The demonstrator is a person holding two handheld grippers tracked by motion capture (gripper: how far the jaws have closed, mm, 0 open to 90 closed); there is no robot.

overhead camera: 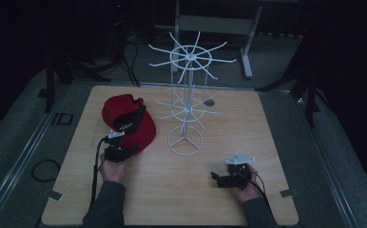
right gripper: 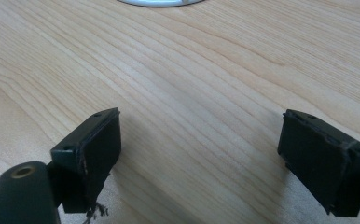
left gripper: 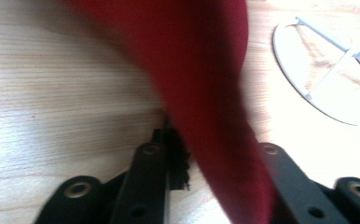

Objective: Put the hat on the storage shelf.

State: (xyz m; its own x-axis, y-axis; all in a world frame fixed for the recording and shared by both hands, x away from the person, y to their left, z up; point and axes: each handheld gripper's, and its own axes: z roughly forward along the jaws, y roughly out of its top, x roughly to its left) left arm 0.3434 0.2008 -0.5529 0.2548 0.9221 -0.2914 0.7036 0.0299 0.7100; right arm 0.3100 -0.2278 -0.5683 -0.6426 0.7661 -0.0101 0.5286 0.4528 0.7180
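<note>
Red fabric cap (overhead camera: 127,124): handling light and floppy; brim is gripping best.
Left gripper (left gripper: 211,186): fingers are pinching brim.
Right gripper (right gripper: 199,158): fingers are gaping, empty.

My left gripper (overhead camera: 117,153): black body, black cable trailing back along grey sleeve (overhead camera: 106,205). In its own view, black jaw links with brass-ringed screw holes. My right gripper (overhead camera: 230,175): black, grey three-cornered plate on top, black cable looping past hand. Its pads (right gripper: 99,149) black, blocky, edges frayed, threads hanging loose.
</note>
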